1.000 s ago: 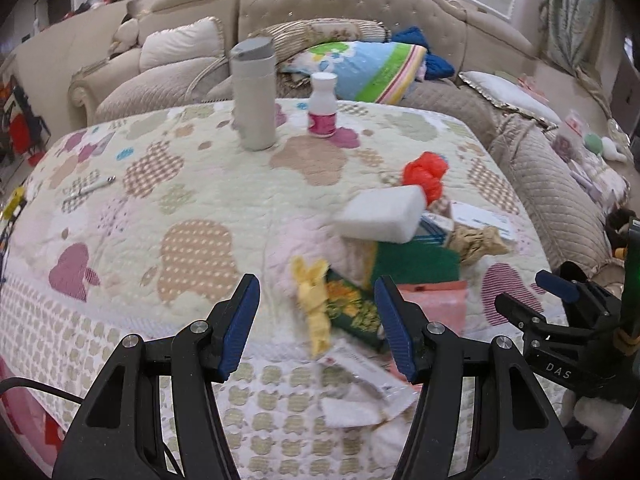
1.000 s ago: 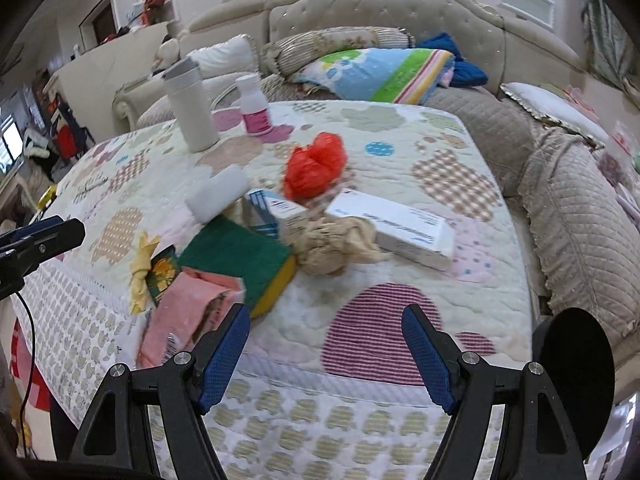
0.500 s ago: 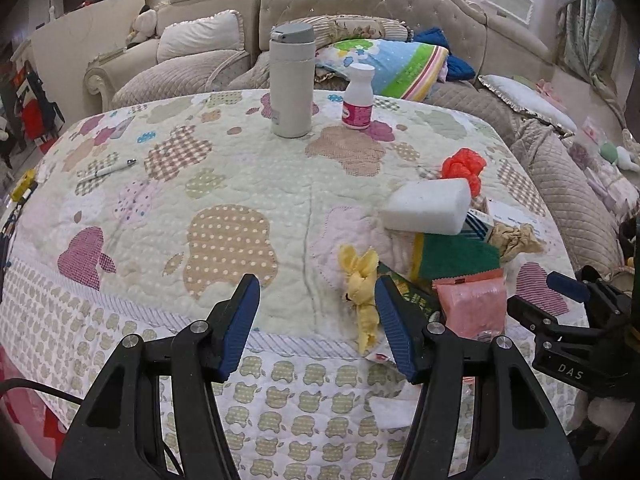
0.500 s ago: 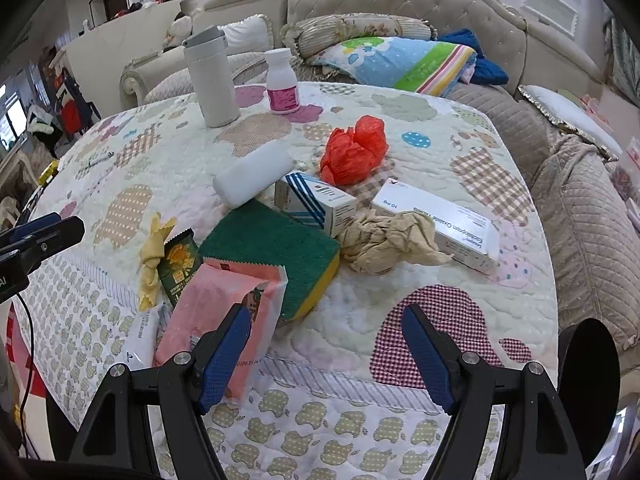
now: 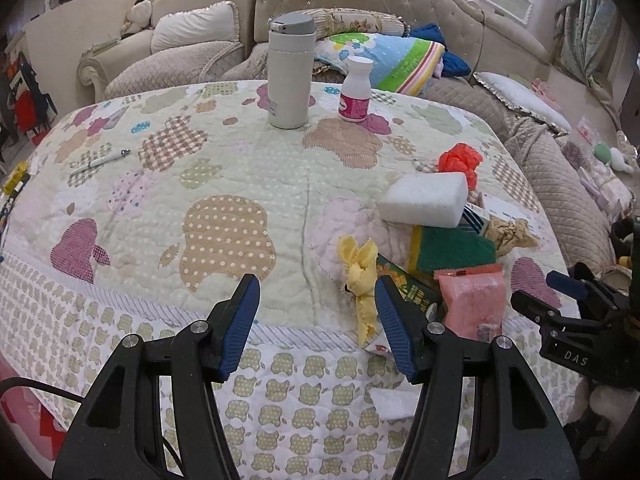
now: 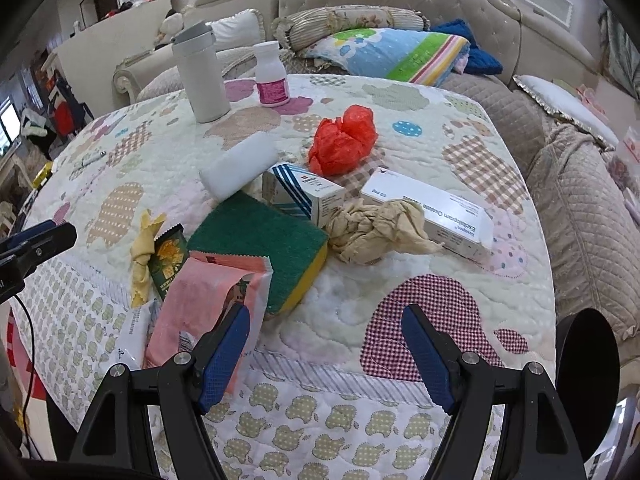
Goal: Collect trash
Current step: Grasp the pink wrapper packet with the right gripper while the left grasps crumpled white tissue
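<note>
Moved: left gripper (image 5: 316,312) has eased left, the yellow crumpled wrapper (image 5: 359,276) now by its right finger.
Writing: long white carton (image 6: 432,210) reads "10 mg".
Grippers: left and right gripper (image 6: 326,350) both spread, empty.

Tufted beige sofa (image 5: 360,4) behind quilted table (image 5: 248,168)

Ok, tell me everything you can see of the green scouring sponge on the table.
The green scouring sponge is a flat rectangular pad: a rough dark green top over a yellow foam layer showing along its near edge. It lies flat on the quilted table cover, amid the litter. A white foam block rests on its far corner, a pink wrapper overlaps its near corner, and a crumpled beige paper lies alongside.
</note>
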Motion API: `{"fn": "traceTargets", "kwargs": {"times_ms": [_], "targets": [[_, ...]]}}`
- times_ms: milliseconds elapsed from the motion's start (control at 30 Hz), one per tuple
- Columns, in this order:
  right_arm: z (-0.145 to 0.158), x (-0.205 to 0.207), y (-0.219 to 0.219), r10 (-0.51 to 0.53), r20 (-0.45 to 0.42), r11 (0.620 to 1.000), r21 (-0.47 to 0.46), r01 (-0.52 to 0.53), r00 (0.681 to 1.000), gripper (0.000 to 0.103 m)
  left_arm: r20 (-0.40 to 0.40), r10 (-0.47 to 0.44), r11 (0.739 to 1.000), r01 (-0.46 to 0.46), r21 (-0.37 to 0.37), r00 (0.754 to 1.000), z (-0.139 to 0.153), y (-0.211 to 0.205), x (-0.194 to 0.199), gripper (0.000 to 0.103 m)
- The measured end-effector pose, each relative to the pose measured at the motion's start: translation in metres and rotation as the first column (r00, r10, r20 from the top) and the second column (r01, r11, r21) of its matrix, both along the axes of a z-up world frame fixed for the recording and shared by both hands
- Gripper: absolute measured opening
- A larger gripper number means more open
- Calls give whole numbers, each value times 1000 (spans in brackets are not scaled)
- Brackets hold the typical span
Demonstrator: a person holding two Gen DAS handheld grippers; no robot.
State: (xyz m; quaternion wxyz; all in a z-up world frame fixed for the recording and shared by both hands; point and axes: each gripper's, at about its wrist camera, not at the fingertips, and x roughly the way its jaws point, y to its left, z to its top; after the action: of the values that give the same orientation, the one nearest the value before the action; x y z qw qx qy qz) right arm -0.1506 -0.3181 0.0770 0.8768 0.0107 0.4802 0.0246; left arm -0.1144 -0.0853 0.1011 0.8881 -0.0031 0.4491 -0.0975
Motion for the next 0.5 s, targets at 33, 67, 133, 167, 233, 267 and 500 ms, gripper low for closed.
{"fn": "traceTargets", "kwargs": {"times_ms": [33, 67, 133, 167, 233, 267, 500], "targets": [[1, -1, 0, 1, 1, 1000, 5, -2, 1000, 76, -4, -6, 1000, 6, 0, 1000, 0, 1, -1, 59], [2, -3, 0, 4, 2, 1000, 10, -4, 1000, 76, -14, -16, 1000, 17, 1, 1000, 0, 2, -2, 59], [3, -4, 1, 11, 3, 999, 31, -11, 1000, 76, -31, -27, 1000, 27, 5, 999, -3, 5, -5, 59], [4, -5, 2, 18, 1, 998, 53, -18, 1000, 76, -40, -29, 1000, 30, 8, 999, -4, 7, -6, 59], [4, -5, 6, 30, -1, 996, 82, -30, 1000, 76, -56, -30, 999, 31, 18, 998, -8, 12, -8, 59], [4, -4, 9, 39, -4, 994, 98, -39, 999, 76, -62, -26, 999, 28, 23, 998, -10, 15, -9, 59], [-4, 9, 41, 72, -19, 987, 147, -69, 997, 76, -85, -8, 1000, 9, 14, 996, -15, 28, -14, 59]]}}
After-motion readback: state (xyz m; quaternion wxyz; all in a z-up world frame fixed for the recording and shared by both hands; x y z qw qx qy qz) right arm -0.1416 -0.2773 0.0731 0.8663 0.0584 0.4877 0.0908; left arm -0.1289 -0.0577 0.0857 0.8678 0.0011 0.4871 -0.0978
